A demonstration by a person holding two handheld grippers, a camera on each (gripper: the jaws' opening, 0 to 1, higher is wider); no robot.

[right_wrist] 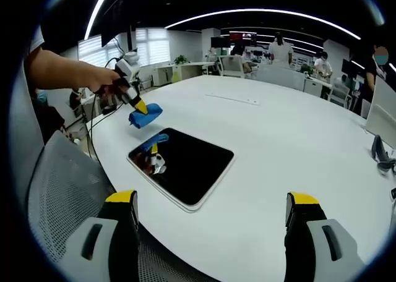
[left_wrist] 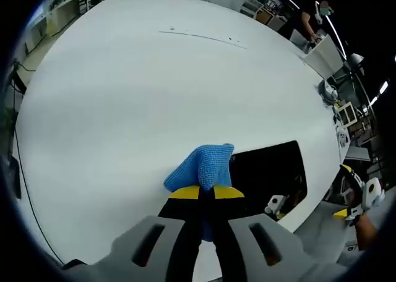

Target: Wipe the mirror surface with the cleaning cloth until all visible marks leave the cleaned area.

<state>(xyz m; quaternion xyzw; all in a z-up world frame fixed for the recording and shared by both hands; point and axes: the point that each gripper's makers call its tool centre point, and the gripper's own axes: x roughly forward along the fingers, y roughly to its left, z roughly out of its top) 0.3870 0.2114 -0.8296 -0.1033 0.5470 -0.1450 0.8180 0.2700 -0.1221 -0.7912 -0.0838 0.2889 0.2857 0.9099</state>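
The mirror (right_wrist: 185,161) is a dark rectangular panel with rounded corners, lying flat on the white round table (right_wrist: 278,127) near its front edge. In the left gripper view my left gripper (left_wrist: 207,192) is shut on a blue cleaning cloth (left_wrist: 201,166), with the mirror (left_wrist: 272,170) just right of it. In the right gripper view a hand holds that left gripper (right_wrist: 142,107) with the cloth (right_wrist: 146,116) hanging just beyond the mirror's far left corner; the glass reflects both. My right gripper (right_wrist: 211,199) stands wide open in front of the mirror, holding nothing.
A grey mesh chair back (right_wrist: 55,195) stands at the table's near left. A dark object (right_wrist: 378,153) rests at the table's right edge. Desks and several people fill the back of the room (right_wrist: 278,50). The right gripper (left_wrist: 356,198) appears at the lower right.
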